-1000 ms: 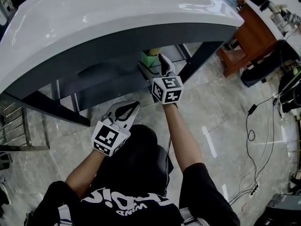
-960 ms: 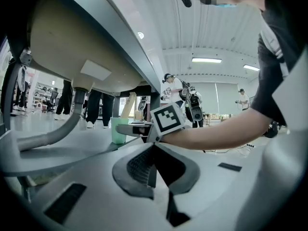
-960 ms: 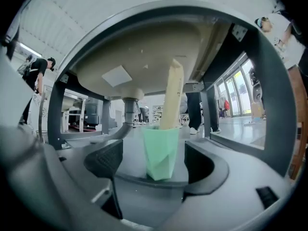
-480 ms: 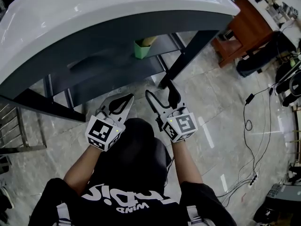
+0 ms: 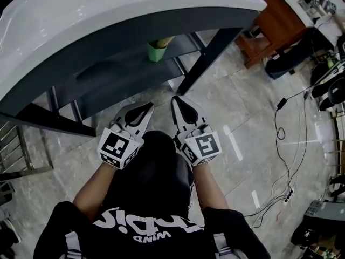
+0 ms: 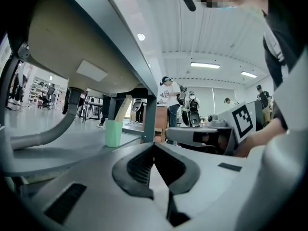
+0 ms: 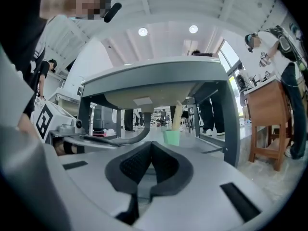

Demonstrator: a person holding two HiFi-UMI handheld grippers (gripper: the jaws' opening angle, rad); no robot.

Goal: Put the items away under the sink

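Note:
A green cup [image 5: 156, 51] with a pale stick in it stands on the grey shelf [image 5: 124, 74] under the white sink counter [image 5: 108, 15]. It shows as the green cup [image 6: 113, 132] in the left gripper view and the green cup [image 7: 171, 136] in the right gripper view. My left gripper [image 5: 142, 108] is shut and empty, held in front of my knees. Beside it my right gripper [image 5: 178, 101] has just been closing and is now shut with nothing between its pads. Both point at the shelf from well short of it.
Dark slanted legs [image 5: 207, 58] carry the counter. A wooden cabinet [image 5: 272, 23] stands at the right, a metal rack [image 5: 21, 155] at the left. Cables [image 5: 280, 139] lie on the tiled floor. People [image 6: 168, 95] stand far behind.
My right gripper has pulled back from the shelf, leaving the green cup there, and its jaws have gone from open to shut. The left gripper has stayed put.

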